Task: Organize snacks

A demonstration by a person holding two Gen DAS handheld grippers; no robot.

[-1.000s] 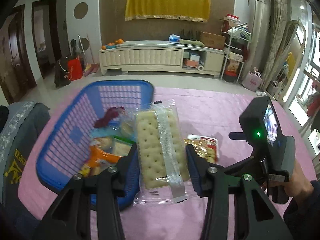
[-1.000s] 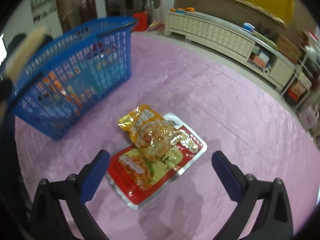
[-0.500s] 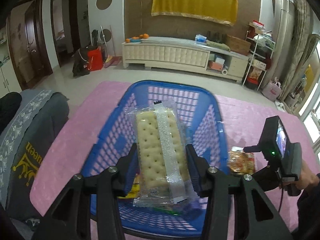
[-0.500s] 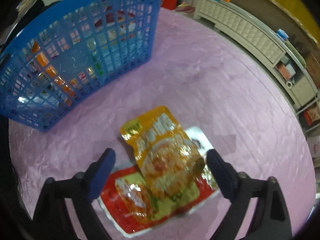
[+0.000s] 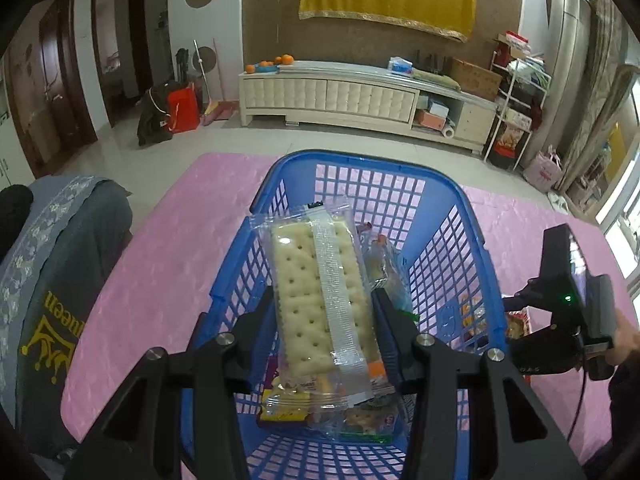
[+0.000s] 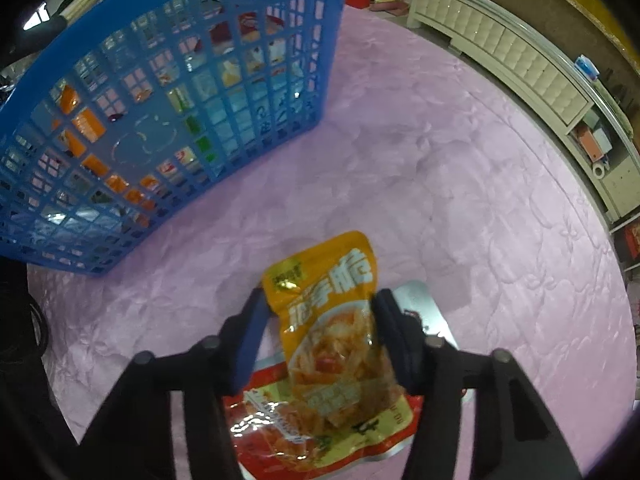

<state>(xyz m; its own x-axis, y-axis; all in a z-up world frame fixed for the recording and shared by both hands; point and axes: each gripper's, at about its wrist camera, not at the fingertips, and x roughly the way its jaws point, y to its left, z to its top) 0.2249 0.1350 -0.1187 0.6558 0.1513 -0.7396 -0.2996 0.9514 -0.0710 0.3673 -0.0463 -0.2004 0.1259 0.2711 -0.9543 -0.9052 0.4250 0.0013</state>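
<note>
The blue basket (image 5: pixel 472 224) stands on the pink tablecloth (image 5: pixel 160 264) and serves as the landmark here. Inside it lies a loose heap of small snack packets (image 5: pixel 360 420) in yellow, orange and clear wrappers; through its lattice wall in the right wrist view more orange, green and white packets show, too small to name.

Over the basket's near half, the left gripper (image 5: pixel 322 308) holds a clear-wrapped cracker pack (image 5: pixel 316 296) upright along its fingers, jaws closed against the pack's two long sides. A silvery seam strip runs down the wrapper; the small print at its top end is unreadable.

To the right of the basket, on the cloth, the right gripper (image 6: pixel 320 320) has its jaws drawn in against both edges of an orange snack pouch (image 6: pixel 332 332), which bears large white Chinese characters and a picture of shredded food. Whether the pouch is lifted or still resting cannot be told. Beneath it lies a red snack pouch (image 6: pixel 280 436) with a silver border, flat on the cloth.

Left of the basket, a grey garment (image 5: pixel 44 288) carries a yellow crown emblem and letters reading "ueen".

In the left wrist view the right hand (image 5: pixel 624 340) grips its device beside the basket's right wall.
</note>
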